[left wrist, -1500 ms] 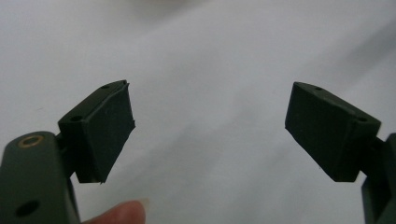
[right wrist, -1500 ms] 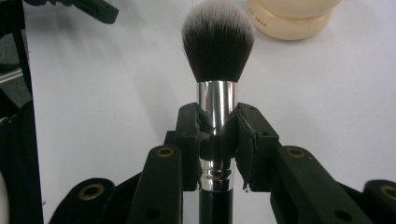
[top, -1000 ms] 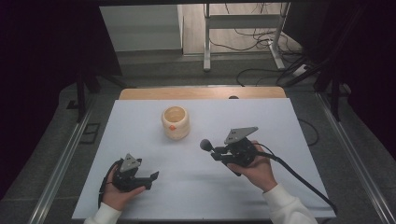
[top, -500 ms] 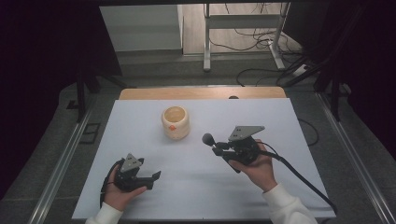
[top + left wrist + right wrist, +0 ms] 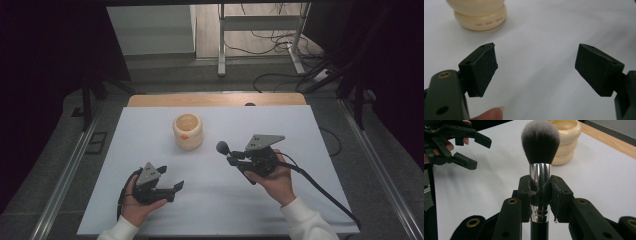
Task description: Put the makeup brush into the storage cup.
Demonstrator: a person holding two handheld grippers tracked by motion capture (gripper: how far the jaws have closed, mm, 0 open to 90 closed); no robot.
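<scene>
Step in hand: transport of makeup brush [image 5: 540, 143] toward cream holder [image 5: 188, 131]. Right claw [image 5: 540, 195] is clenched on the brush's metal ferrule, bristles pointing at the holder, w/ brush held above table [image 5: 280, 125] just right of holder. Left claw [image 5: 536, 70] is released, jaws wide apart, at near-left, grasping nothing. Next move likely calls for aligning brush over holder mouth, then lowering. Holder appears empty; interior only partly visible.
</scene>
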